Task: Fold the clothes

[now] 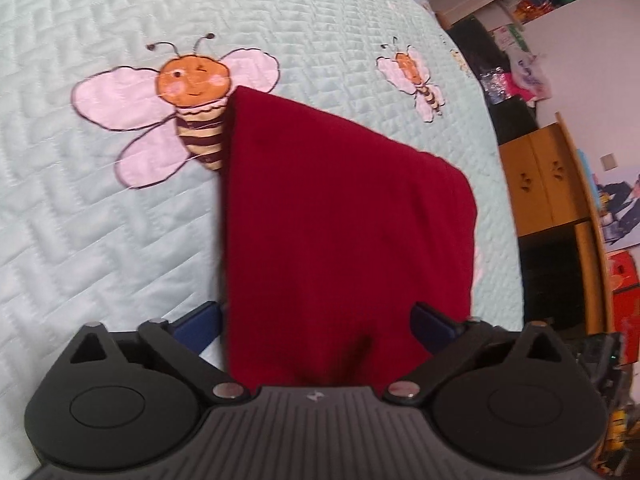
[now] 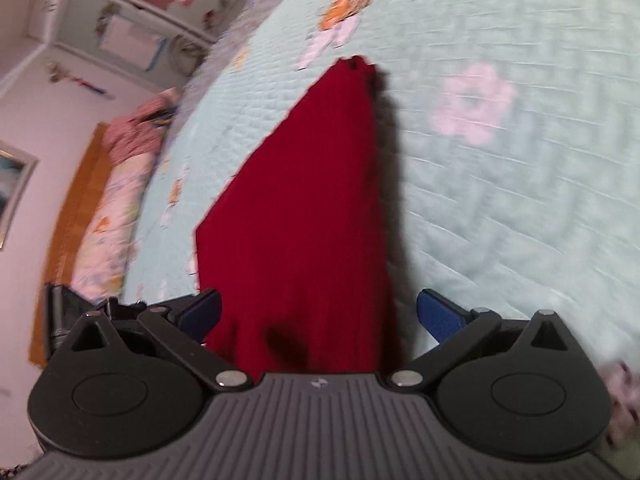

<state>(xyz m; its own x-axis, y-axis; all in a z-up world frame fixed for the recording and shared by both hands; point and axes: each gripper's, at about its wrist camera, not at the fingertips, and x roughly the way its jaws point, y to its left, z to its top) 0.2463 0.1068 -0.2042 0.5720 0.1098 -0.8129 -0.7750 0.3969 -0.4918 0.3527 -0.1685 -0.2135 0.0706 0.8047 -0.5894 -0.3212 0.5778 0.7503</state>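
One red garment (image 1: 340,220) on show, and both claws are at it. From the left wrist camera, the left claw (image 1: 320,320) has its two blue-padded fingers (image 1: 198,320) set wide apart, one on each side of the cloth, which bunches down between them towards the claw body. Whether it is truly pinched there or only draped, I cannot tell: the fingertips are covered by the fabric. The garment runs away from the camera over a pale green quilted bedspread (image 1: 100,240), and its far corner just reaches a big stitched bee (image 1: 192,100). A second, smaller bee (image 1: 416,76) sits further off to the right, so two bees counted in this view. Beyond the bed edge stands a wooden cabinet (image 1: 540,176) with two doors.

Over to the right wrist camera: the same garment (image 2: 304,220) rises to a narrow peak at its far end, and the picture is rather blurred. The right claw (image 2: 318,308) shows the same stance, two blue fingers (image 2: 438,312) spread wide with cloth gathered between them, grip again impossible to judge. On the bedspread (image 2: 520,220) one pink flower patch (image 2: 476,104) lies to the right. One patterned pillow (image 2: 108,224) rests at the far left against a wooden headboard (image 2: 68,232).
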